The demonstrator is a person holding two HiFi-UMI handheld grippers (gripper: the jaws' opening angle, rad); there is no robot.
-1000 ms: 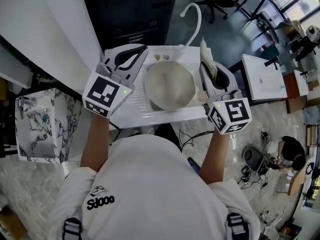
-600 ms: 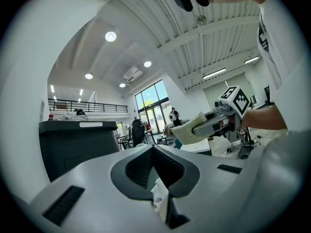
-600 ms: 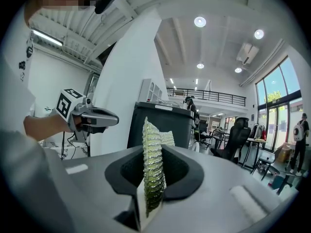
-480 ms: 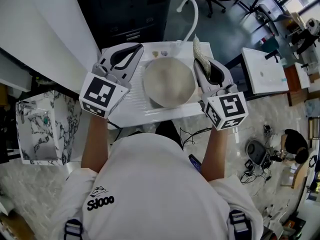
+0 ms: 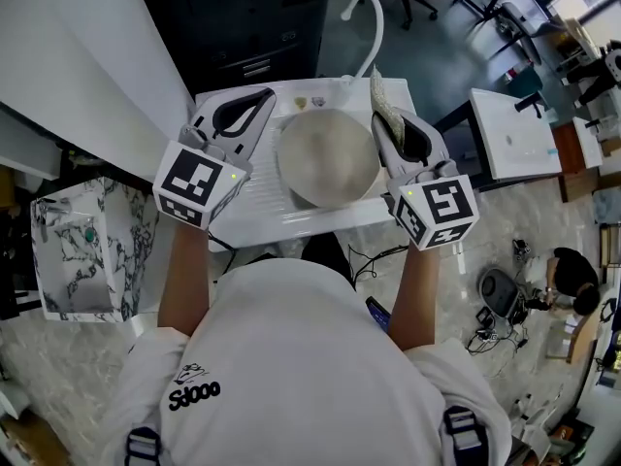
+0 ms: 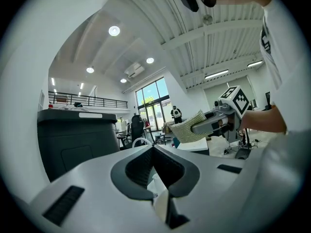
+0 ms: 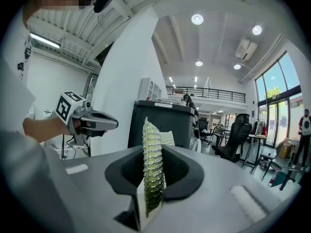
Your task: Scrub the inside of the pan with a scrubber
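A round pale pan [image 5: 328,158] lies in the white sink unit [image 5: 291,223], seen from above in the head view. My right gripper [image 5: 381,121] hovers at the pan's right rim, shut on a pale green mesh scrubber [image 5: 381,93] that sticks out past its tips. In the right gripper view the scrubber [image 7: 152,169] stands edge-on, clamped between the jaws of that gripper [image 7: 151,148]. My left gripper [image 5: 263,98] is held over the draining area left of the pan. Its jaws meet with nothing between them [image 6: 153,149]. The left gripper view shows the scrubber [image 6: 187,129] from the side.
A white curved faucet [image 5: 366,16] rises behind the sink. A marbled bin [image 5: 73,250] stands to the left, a white wall panel [image 5: 87,56] at the back left. To the right are a white table [image 5: 509,139], cables and gear on the floor.
The right gripper and scrubber have shifted slightly left, closer to the pan's rim. The left gripper has barely moved.
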